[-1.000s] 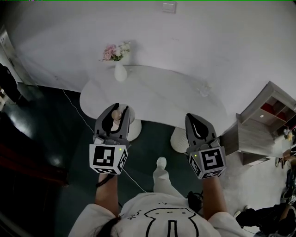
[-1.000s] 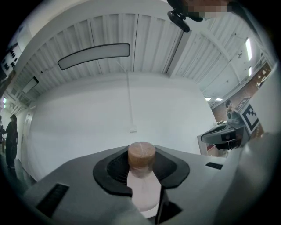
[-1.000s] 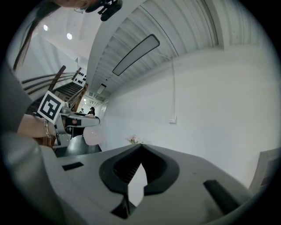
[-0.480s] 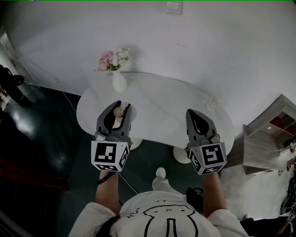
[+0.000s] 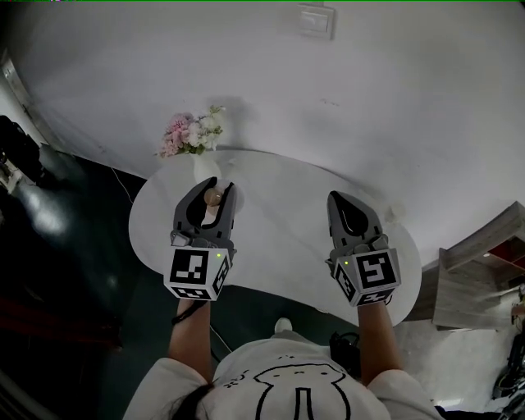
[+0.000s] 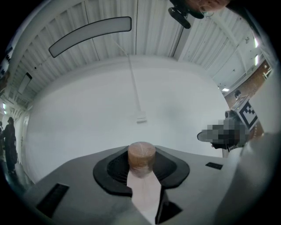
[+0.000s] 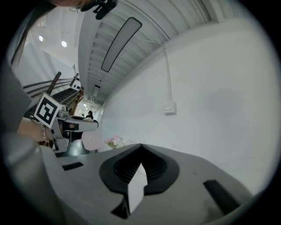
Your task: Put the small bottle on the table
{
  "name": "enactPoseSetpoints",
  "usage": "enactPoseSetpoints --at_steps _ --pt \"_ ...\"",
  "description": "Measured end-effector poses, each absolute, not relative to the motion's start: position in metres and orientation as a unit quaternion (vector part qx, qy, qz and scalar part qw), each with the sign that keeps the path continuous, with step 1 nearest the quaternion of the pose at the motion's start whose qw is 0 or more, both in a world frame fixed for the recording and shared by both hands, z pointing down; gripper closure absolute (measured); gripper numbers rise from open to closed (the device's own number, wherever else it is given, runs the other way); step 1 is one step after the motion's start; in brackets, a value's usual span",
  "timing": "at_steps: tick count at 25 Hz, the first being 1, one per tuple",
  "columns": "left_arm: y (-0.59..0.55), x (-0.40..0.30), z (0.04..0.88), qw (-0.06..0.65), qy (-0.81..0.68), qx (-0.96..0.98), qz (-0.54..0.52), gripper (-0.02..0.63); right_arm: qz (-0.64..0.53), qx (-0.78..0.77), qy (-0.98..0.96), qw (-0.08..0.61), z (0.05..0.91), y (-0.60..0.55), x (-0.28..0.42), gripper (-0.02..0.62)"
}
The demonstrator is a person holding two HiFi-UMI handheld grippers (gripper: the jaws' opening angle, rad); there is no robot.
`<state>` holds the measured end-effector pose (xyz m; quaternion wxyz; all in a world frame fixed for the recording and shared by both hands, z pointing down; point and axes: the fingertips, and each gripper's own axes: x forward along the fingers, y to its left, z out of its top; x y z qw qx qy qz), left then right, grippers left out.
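The small bottle (image 5: 213, 198), pale pink with a brown cork-like cap (image 6: 141, 155), stands upright between the jaws of my left gripper (image 5: 212, 189), which is shut on it. In the head view this gripper hangs over the left part of the white oval table (image 5: 287, 193), just in front of the flower vase (image 5: 203, 167). My right gripper (image 5: 345, 202) hovers over the table's right part, its jaws shut with nothing between them. From the right gripper view the bottle (image 7: 91, 140) shows pink at the left, in the left gripper.
Pink and white flowers (image 5: 189, 134) fill the vase at the table's back left. A wooden shelf unit (image 5: 480, 267) stands to the right. Dark floor (image 5: 66, 246) lies left of the table. A wall switch (image 5: 317, 20) sits high on the white wall.
The person has stepped toward the table: it now lies right under both grippers. The left gripper still holds the bottle, now over the tabletop near the vase.
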<state>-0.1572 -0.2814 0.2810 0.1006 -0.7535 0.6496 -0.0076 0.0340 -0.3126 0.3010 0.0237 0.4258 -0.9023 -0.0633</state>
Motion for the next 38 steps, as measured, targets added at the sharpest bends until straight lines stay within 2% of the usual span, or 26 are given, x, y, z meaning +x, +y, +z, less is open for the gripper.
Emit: enactPoseSetpoints --at_steps 8,19,38 --pt "-0.340 -0.151 0.309 0.083 0.640 -0.763 -0.025 0.483 -0.023 0.426 -0.904 0.036 0.336 -0.362 0.033 0.603" --pt "-0.387 -0.145 0.389 -0.002 0.618 -0.785 -0.044 0.483 0.054 0.456 -0.886 0.069 0.406 -0.397 0.033 0.603" --pt "-0.497 -0.130 0.525 -0.082 0.584 -0.801 -0.107 0.483 0.095 0.460 -0.873 0.131 0.500 -0.445 0.029 0.602"
